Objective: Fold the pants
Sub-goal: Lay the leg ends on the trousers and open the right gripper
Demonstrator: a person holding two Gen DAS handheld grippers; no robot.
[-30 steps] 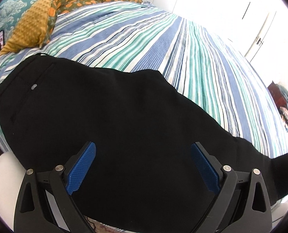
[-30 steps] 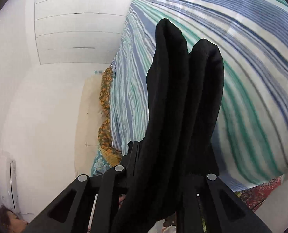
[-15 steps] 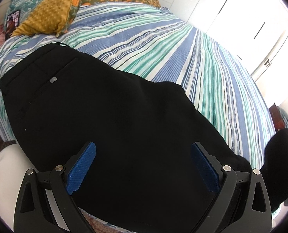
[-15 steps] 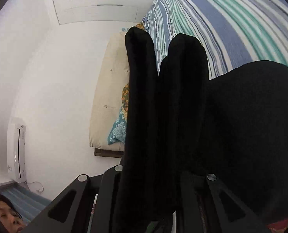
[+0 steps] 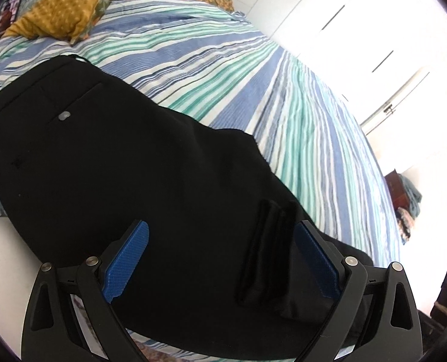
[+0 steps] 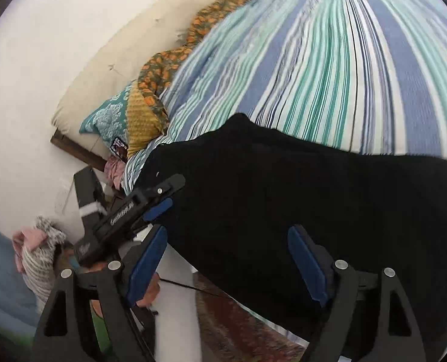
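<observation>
Pants flat on striped bed, beneath both gaping jaws

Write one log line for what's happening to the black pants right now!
step: fold pants | black pants: on striped bedspread, leg ends laid on top | left gripper: open | right gripper: open

Matt black cloth pants, striped cotton bedspread
</observation>
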